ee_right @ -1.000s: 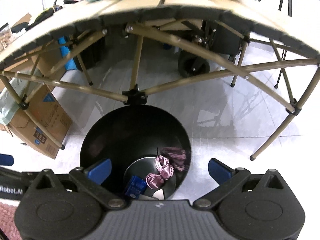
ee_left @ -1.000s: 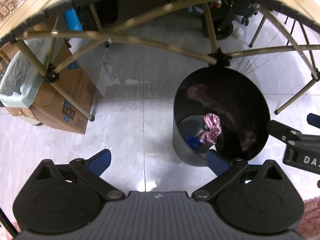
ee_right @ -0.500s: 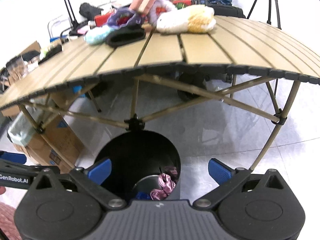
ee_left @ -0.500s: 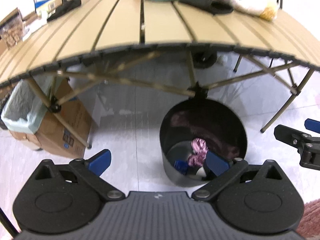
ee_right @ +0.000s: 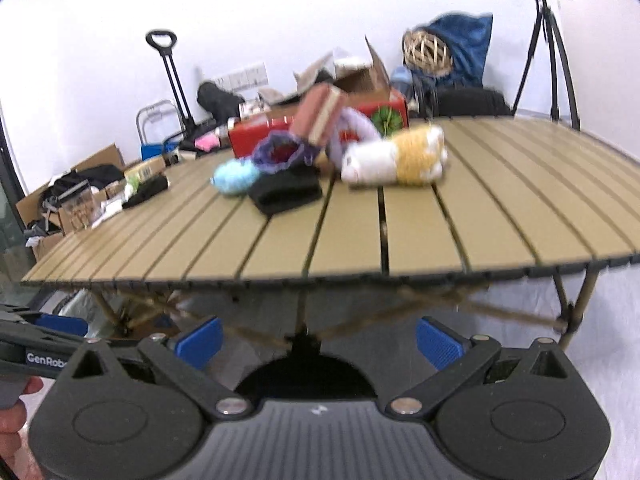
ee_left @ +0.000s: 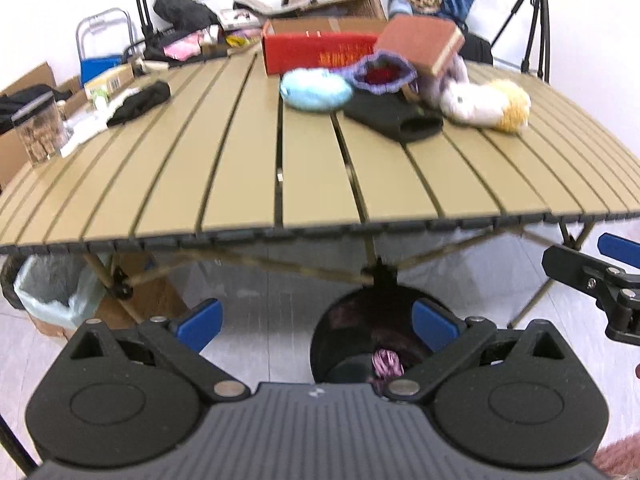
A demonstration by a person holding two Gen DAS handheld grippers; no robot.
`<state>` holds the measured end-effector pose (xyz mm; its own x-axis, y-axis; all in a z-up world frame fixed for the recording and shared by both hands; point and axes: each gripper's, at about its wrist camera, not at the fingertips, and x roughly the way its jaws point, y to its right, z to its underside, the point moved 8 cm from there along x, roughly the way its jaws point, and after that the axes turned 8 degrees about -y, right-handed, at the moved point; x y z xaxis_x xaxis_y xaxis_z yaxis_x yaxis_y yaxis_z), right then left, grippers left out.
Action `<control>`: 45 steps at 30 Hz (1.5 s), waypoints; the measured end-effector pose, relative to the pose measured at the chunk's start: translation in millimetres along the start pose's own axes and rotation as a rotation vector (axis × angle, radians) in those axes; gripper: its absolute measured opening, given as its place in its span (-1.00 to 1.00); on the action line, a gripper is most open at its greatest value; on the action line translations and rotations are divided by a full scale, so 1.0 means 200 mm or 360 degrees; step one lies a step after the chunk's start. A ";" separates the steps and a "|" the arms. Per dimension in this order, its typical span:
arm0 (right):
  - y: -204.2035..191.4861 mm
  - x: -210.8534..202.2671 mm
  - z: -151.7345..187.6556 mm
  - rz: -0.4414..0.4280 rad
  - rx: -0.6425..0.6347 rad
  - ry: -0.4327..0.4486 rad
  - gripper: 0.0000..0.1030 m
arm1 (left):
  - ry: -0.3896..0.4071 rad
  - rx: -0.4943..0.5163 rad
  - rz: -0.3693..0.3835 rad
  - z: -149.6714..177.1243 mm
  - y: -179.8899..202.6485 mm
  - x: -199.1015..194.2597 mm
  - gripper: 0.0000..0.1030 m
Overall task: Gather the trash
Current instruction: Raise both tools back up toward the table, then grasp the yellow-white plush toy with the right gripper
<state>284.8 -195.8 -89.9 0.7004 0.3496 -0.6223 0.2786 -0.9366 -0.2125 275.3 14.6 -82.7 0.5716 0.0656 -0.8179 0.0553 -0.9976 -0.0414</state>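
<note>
Both views have swung upward within the last second: where each camera earlier looked down into the round black trash bin (ee_left: pixel 352 344) on the floor, each now looks level across the tan slatted folding surface (ee_left: pixel 312 176), and the bin has dropped to the bottom of both frames, partly hidden behind the tool bodies. The left tongs (ee_left: pixel 316 320) stand wide apart with nothing between the blue pads; the right tongs (ee_right: pixel 318 338) are likewise wide and empty. The crumpled shiny pink wrapper (ee_left: pixel 386 362) lies inside the bin, visible in the left view only. Judgement: the deposit step appears finished, and both tools are being raised toward the surface for the next item. Both tools are held low, in front of the near edge of the surface, pointing forward and roughly level, side by side; the right tool shows at the right margin of the left view and the left tool at the left margin of the right view, with part of a hand beside it. On the far half of the surface sit a light blue soft bundle (ee_left: pixel 314 90), a black fabric piece (ee_left: pixel 394 120) and a white and yellow plush toy (ee_left: pixel 486 104); motion blur prevents finer identification, and which of these counts as trash cannot be determined.
</note>
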 end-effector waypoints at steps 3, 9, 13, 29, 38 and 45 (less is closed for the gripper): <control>-0.02 -0.01 -0.07 0.0009 -0.0045 0.0102 1.00 | 0.0053 -0.0014 -0.0033 -0.06 -0.01 -0.03 1.00; -0.03 0.00 -0.16 0.0019 -0.0072 0.0212 1.00 | 0.0158 -0.0065 -0.0063 -0.21 -0.06 -0.07 1.00; -0.01 0.01 -0.21 0.0035 -0.0056 0.0263 1.00 | 0.0182 -0.0117 -0.0056 -0.28 -0.08 -0.06 1.00; 0.08 0.20 -0.43 0.0126 0.0035 0.0398 1.00 | 0.0290 -0.0252 -0.0041 -0.57 -0.06 0.04 1.00; -0.03 0.43 -0.52 0.0116 -0.0033 0.0340 1.00 | 0.0249 -0.0364 -0.0100 -0.61 -0.18 0.17 1.00; -0.09 0.58 -0.55 0.0122 -0.0058 0.0252 1.00 | 0.0250 -0.0390 -0.0145 -0.61 -0.25 0.20 1.00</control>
<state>433.5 -135.8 -74.9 0.8144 0.2796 -0.5085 0.2422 -0.9601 -0.1399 396.2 70.5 -43.4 0.6736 0.1761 -0.7178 0.2969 -0.9539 0.0446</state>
